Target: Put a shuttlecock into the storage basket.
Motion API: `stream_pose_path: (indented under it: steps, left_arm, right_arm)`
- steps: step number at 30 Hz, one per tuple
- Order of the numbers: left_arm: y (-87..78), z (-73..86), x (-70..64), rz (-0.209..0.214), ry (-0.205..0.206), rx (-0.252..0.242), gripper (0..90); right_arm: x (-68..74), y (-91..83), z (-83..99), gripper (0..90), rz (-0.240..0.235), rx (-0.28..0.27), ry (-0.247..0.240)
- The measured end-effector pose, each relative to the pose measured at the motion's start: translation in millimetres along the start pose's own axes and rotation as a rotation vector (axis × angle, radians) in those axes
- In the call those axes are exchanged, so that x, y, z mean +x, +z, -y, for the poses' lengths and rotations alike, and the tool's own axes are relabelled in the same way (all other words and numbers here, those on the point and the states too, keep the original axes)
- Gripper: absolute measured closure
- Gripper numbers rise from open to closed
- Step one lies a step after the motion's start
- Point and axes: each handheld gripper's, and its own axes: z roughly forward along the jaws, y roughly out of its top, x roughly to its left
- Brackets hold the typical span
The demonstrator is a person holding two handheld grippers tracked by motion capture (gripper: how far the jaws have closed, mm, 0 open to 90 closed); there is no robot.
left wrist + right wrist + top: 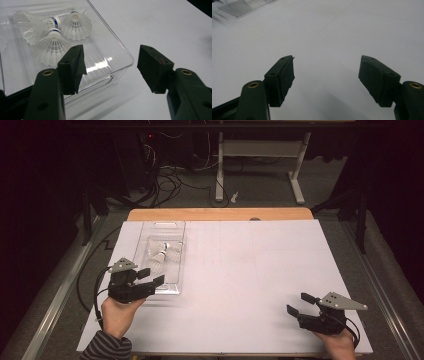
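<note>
Looking down from the high view, the left claw is hovering agape at the near end of the clear tray, which is sitting on the left part of the desk; the right claw is spreading open well apart, near the right front corner. In the left gripper view, three white shuttlecocks are lying bunched inside the tray, beyond the empty jaws. In the right gripper view, the jaws are standing wide over bare desk.
</note>
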Motion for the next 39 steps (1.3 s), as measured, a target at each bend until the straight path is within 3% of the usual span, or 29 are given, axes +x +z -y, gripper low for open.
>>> stream_pose_path:
  steps: [39]
  left_arm:
    - [-7.8,21.0,-7.1,0.017,0.023,-0.05,38.0]
  right_arm:
    - [0.0,-0.2,0.0,29.2,0.0,-0.001,-0.001]
